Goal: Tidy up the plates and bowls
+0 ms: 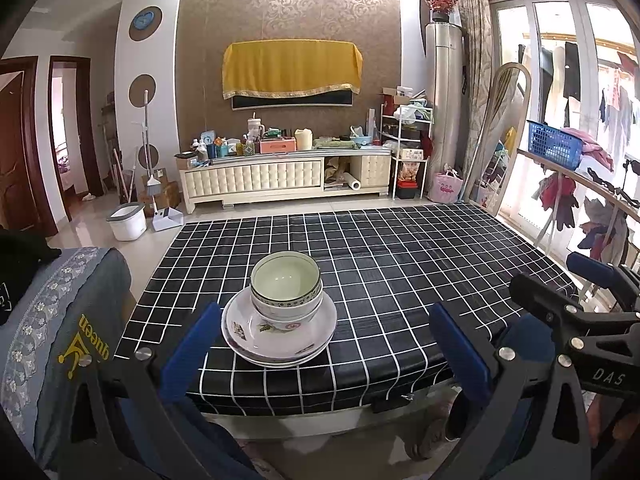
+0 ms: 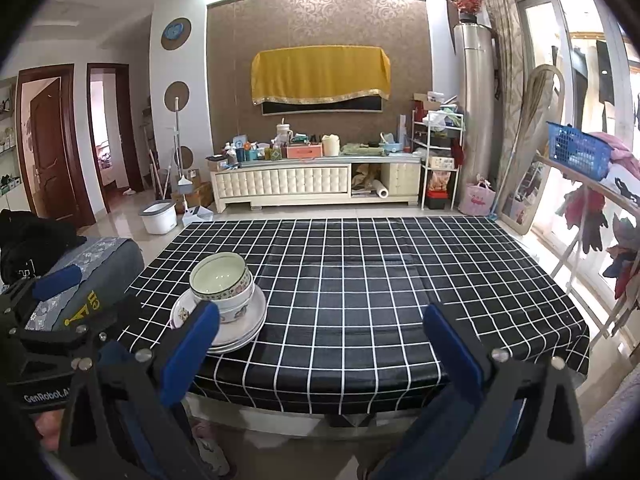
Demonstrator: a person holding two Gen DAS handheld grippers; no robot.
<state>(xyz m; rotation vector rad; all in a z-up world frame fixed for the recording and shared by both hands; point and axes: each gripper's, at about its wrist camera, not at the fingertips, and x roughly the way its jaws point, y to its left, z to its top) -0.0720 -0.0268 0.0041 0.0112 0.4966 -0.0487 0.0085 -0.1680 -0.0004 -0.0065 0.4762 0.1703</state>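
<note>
A stack of bowls (image 1: 286, 288) sits nested on a stack of plates (image 1: 279, 330), near the front edge of the bench (image 1: 400, 256), toward its left side. The left claw (image 1: 326, 350) hangs before the stack, fingers spread apart. The right claw (image 2: 322, 350) hangs to the stack's right. A chair back (image 1: 68, 320) stands left of the bench

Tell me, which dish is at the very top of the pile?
The pale green bowl. It sits nested in another bowl, and both rest on the stacked plates. Nothing lies on top of it.
</note>
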